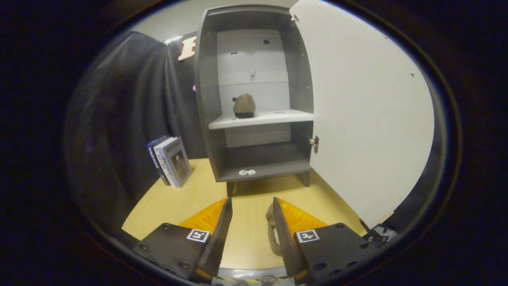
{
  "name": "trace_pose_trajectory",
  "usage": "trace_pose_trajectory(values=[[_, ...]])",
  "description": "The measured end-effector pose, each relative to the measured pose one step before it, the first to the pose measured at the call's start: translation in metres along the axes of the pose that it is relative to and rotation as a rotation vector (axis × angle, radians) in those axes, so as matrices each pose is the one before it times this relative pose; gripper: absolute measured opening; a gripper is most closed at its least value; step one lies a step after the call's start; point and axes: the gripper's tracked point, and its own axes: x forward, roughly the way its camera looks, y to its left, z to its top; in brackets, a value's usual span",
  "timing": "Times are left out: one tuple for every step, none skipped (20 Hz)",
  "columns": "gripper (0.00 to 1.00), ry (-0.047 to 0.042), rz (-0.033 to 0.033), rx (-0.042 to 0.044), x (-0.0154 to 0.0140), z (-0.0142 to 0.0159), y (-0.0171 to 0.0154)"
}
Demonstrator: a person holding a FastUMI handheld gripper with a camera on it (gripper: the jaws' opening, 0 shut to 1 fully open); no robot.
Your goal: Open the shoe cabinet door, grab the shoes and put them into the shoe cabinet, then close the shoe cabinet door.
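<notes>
The tongs (249, 212) are standing wide open with nothing between the fingers, and bare worktop (174, 202) is showing in the gap. A second shoe (273, 234) is lying on the worktop against the inner face of the right-hand finger; it is mostly hidden behind that finger, so only a brownish strip of it is showing, and whether it is touching the finger cannot be told. Ahead of the fingertips nothing is blocking the way to the shoe cabinet (206, 91). The worktop is showing a pale yellow, wood-toned surface with a faint sheen. To the left of the cabinet, a few books (171, 159) are standing upright and leaning slightly, near a dark cloth wall (131, 99) that is hanging in folds. The cabinet, dark grey and raised on short legs, is standing beyond the fingers with its door (369, 111) swung fully open to the right, its pale inner face turned this way and two hinges showing along its left edge. On the pale middle shelf (278, 117) a brown shoe (243, 106) is sitting toward the left, its shape rounded and its sole dark. On the cabinet's floor a small white scrap (247, 172) is lying near the front edge.
</notes>
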Motion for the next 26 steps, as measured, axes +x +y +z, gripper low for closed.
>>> trace_pose_trajectory(values=[[0.64,0.02876,-0.00455,0.00084,0.01102,-0.01566,-0.0036],[0.64,0.01998,-0.00153,0.00431,0.01234,-0.01394,-0.0029],[0.64,0.0194,-0.00582,0.00404,0.01144,-0.01284,-0.00431],[0.63,0.02489,-0.00929,0.00222,0.01294,-0.01319,-0.00404],[0.62,0.02468,-0.0064,0.00342,0.01128,-0.01185,-0.00363],[0.62,0.02679,-0.00955,0.00345,0.01214,-0.01094,-0.00295],[0.61,0.02641,-0.00088,0.00436,0.01212,-0.00953,-0.00264],[0.6,0.02894,-0.00466,0.0009,0.01161,-0.01001,-0.00183],[0.6,0.03281,-0.00406,-0.00126,0.01134,-0.00964,-0.00186],[0.6,0.0326,-0.00792,-0.00415,0.01089,-0.00764,-0.00218],[0.6,0.02919,-0.00892,0.00009,0.00948,-0.00448,-0.00245],[0.6,0.02872,-0.00679,-0.00328,0.00928,-0.00378,-0.00162],[0.6,0.01923,-0.00345,-0.00367,0.00769,-0.00228,-0.00017],[0.6,0.00976,0.00005,-0.00641,0.00617,0.00072,0.00272],[0.6,0.00499,-0.00118,-0.00602,0.00552,0.00254,0.00134],[0.6,0.00676,-0.0052,-0.00443,0.00533,0.00207,0.00087],[0.6,0.00719,-0.00156,-0.00079,0.00448,0.00189,0.00066],[0.6,0.0086,-0.00411,-0.00197,0.00477,0.0028,0.00029],[0.6,0.00686,-0.00726,-0.00197,0.00475,0.00159,-0.00079],[0.6,0.00642,-0.00518,-0.00446,0.00335,0.00233,-0.00037],[0.59,0.00116,-0.0057,-0.00645,0.00223,0.003,-0.00041],[0.59,0.00008,-0.01608,-0.01092,0.00085,-0.00073,-0.00147],[0.54,0.00749,-0.00323,-0.00795,0.00194,0.00341,-0.00132],[0.49,-0.00297,-0.00197,-0.0047,0.0062,0.00119,0.00015],[0.4,-0.00607,-0.00797,-0.00333,0.00275,0.00266,-0.00228],[0.31,-0.00301,0.00708,0.01029,-0.00128,-0.00083,0.00165]])
